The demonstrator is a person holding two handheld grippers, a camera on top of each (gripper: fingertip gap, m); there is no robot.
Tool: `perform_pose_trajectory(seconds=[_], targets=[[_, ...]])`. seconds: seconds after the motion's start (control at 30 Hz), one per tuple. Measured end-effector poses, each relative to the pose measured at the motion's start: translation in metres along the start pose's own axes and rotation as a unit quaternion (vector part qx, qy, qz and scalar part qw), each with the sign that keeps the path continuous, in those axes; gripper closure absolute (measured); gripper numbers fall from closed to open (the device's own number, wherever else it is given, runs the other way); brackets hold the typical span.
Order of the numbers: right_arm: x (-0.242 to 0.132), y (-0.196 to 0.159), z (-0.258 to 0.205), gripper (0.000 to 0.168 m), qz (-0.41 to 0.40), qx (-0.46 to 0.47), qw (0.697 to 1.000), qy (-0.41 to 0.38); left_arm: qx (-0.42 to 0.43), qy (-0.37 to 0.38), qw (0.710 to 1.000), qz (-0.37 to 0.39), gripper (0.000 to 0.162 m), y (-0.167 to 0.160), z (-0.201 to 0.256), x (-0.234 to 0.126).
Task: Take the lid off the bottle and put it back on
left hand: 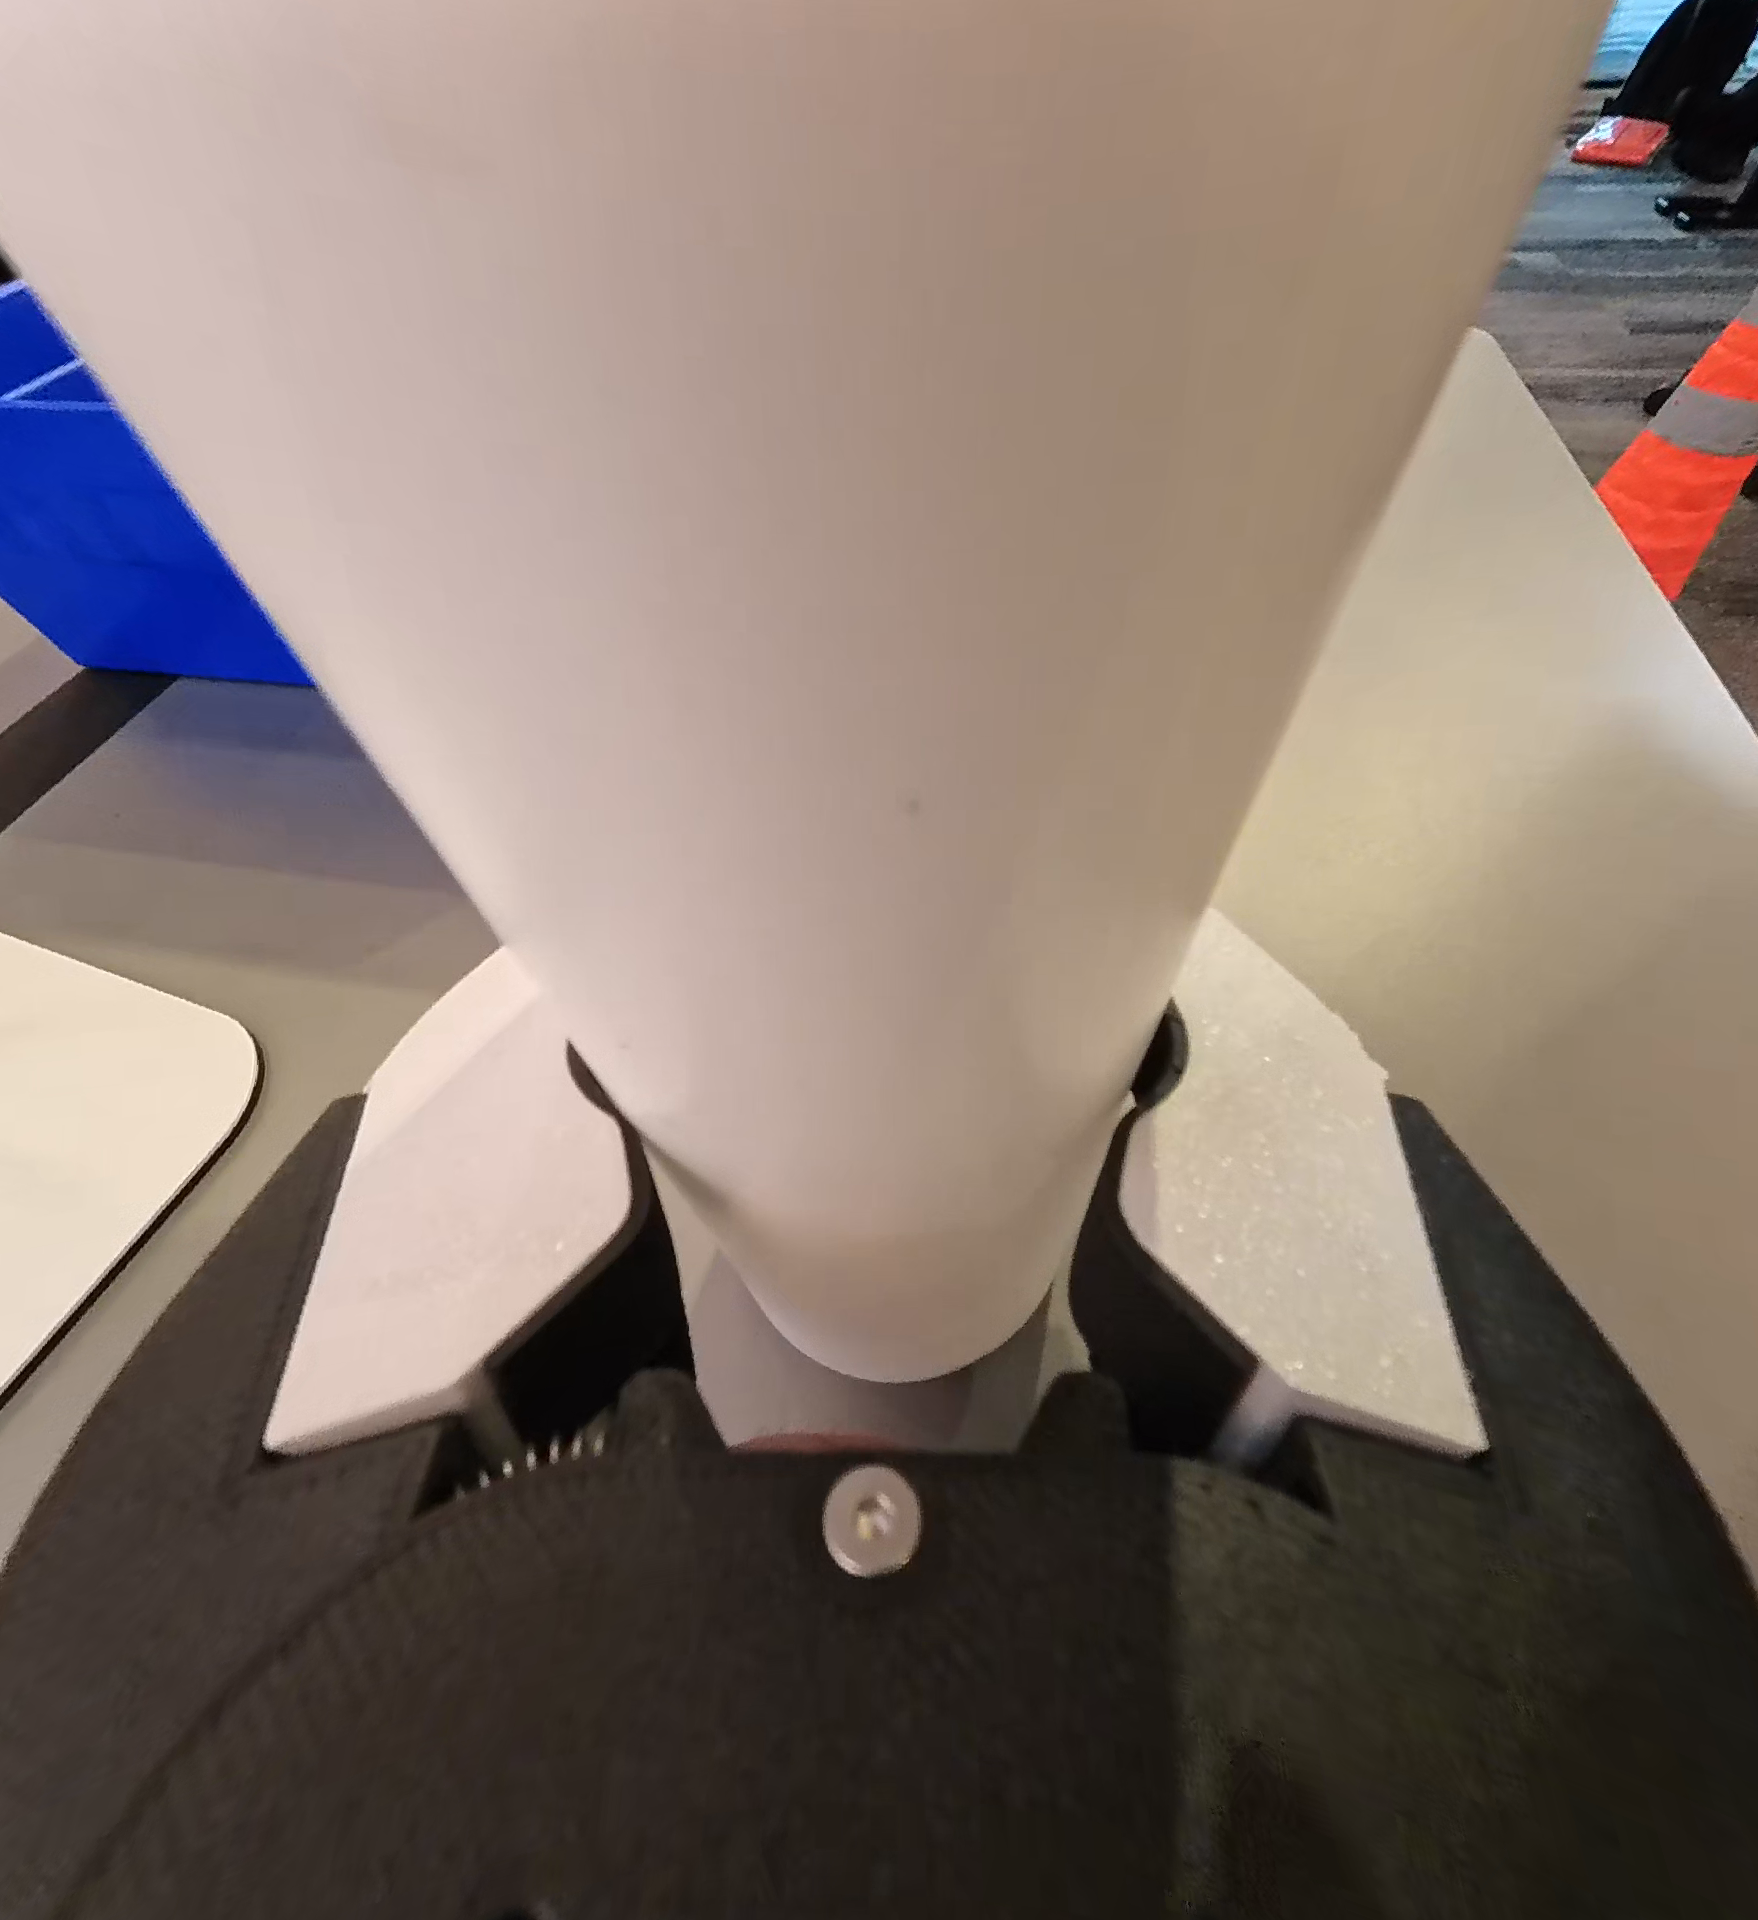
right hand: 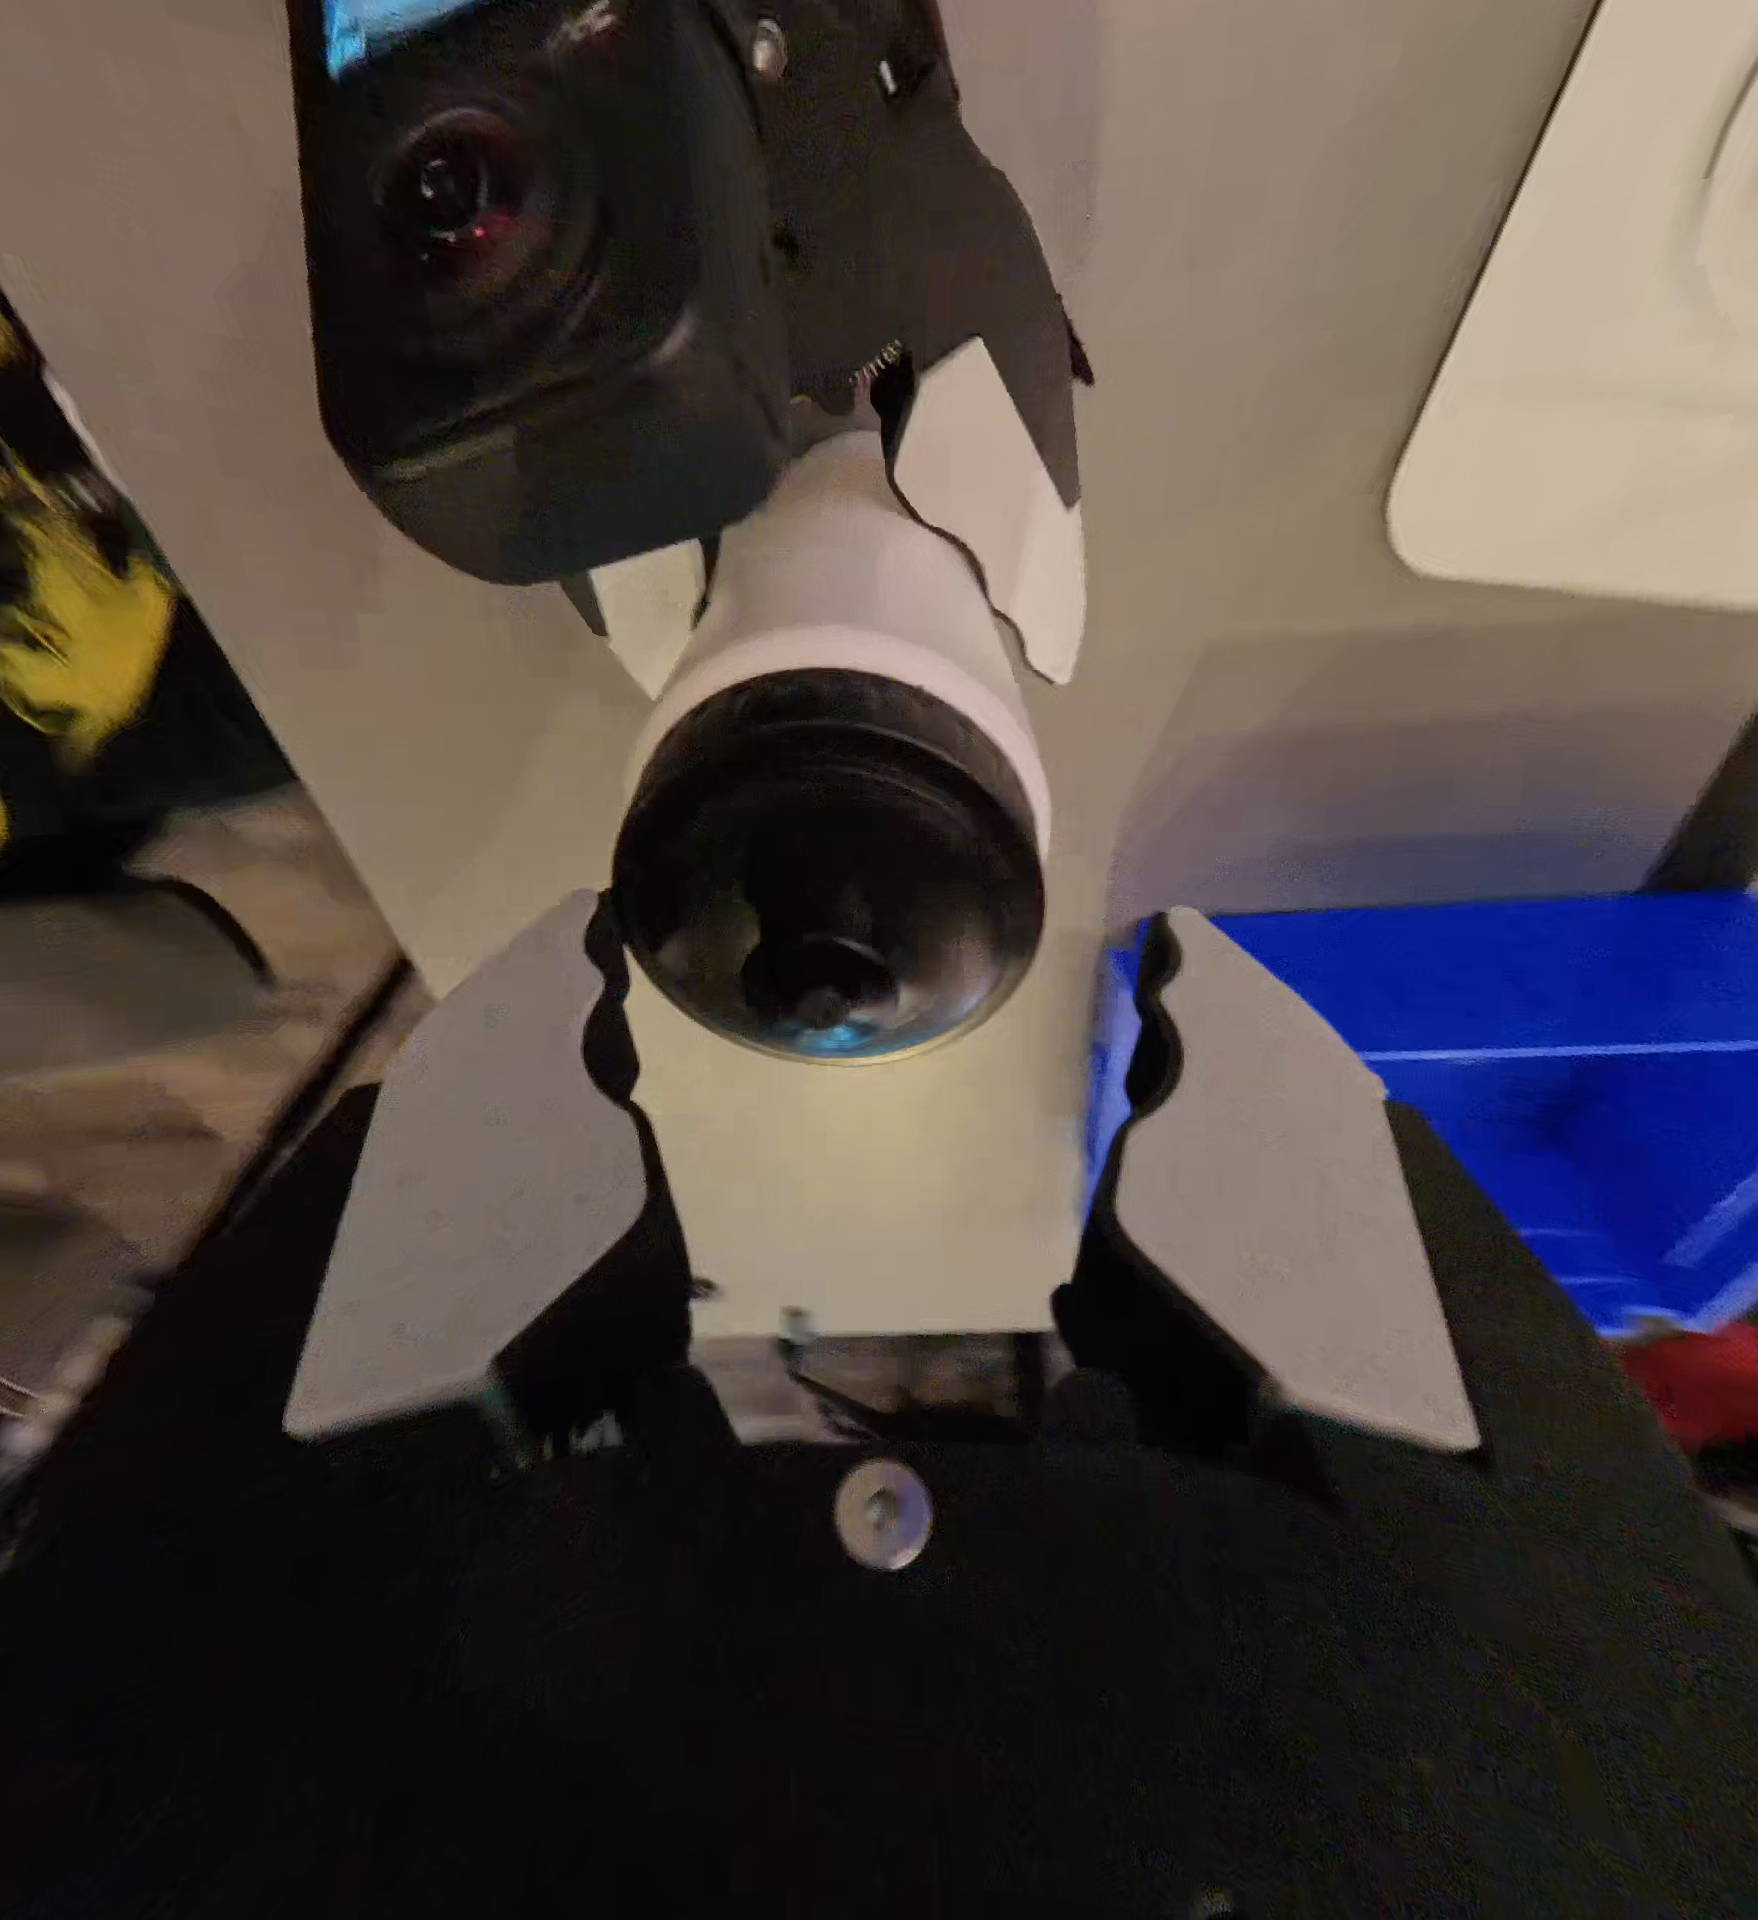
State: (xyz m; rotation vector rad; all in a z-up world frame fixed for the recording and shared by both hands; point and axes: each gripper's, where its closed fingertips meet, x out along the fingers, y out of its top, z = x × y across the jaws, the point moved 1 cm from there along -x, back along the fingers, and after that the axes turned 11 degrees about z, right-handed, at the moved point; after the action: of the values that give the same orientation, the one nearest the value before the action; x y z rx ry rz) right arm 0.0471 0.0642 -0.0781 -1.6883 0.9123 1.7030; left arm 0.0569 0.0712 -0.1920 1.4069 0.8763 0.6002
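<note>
A white bottle (left hand: 750, 520) fills the left wrist view, standing upright above the grey table (left hand: 1477, 748). My left gripper (left hand: 875, 1055) is shut on its lower body, one finger on each side. In the right wrist view I look down on the bottle (right hand: 854, 561), with its black round lid (right hand: 813, 831) on top. The left gripper (right hand: 844, 603) shows behind it, holding the body. My right gripper (right hand: 875, 925) is open around the lid. Its left fingertip (right hand: 600, 935) is at the lid's edge. The right fingertip (right hand: 1161, 956) stands apart from it.
A blue bin (left hand: 54, 520) stands at the left on the table and also shows in the right wrist view (right hand: 1529, 1039). A white board (left hand: 44, 1122) lies at the near left. An orange cone (left hand: 1727, 384) stands on the floor beyond the table's right edge.
</note>
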Motion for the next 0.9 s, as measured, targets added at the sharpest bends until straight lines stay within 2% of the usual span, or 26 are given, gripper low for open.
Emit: perform_pose_trajectory(seconds=[0.13, 0.2, 0.3, 0.47, 0.6, 0.8, 0.9], targets=[[-0.003, 0.014, -0.010, 0.090, 0.095, 0.092, 0.991, 0.015, 0.002, 0.000, 1.000, 0.000, 0.065, 0.000, 0.001, 0.001], [-0.002, 0.014, -0.007, 0.095, 0.102, 0.117, 0.988, 0.006, 0.002, 0.000, 1.000, 0.000, 0.065, 0.000, 0.001, 0.001], [-0.001, 0.013, -0.007, 0.095, 0.098, 0.120, 0.988, 0.015, 0.002, 0.001, 1.000, 0.000, 0.065, 0.000, 0.001, 0.001], [-0.001, 0.013, -0.007, 0.095, 0.084, 0.051, 0.995, 0.028, 0.000, 0.002, 1.000, 0.002, 0.065, 0.000, 0.000, 0.000], [-0.001, 0.012, -0.008, 0.096, 0.051, -0.041, 0.997, 0.043, 0.001, 0.003, 1.000, 0.003, 0.066, 0.000, 0.000, 0.001], [-0.001, 0.010, -0.006, 0.096, -0.037, -0.190, 0.980, 0.050, -0.001, 0.007, 1.000, 0.004, 0.067, 0.000, -0.002, -0.001], [-0.002, 0.010, -0.004, 0.096, -0.075, -0.235, 0.968, 0.048, -0.003, 0.007, 1.000, 0.006, 0.067, 0.000, -0.003, -0.001]])
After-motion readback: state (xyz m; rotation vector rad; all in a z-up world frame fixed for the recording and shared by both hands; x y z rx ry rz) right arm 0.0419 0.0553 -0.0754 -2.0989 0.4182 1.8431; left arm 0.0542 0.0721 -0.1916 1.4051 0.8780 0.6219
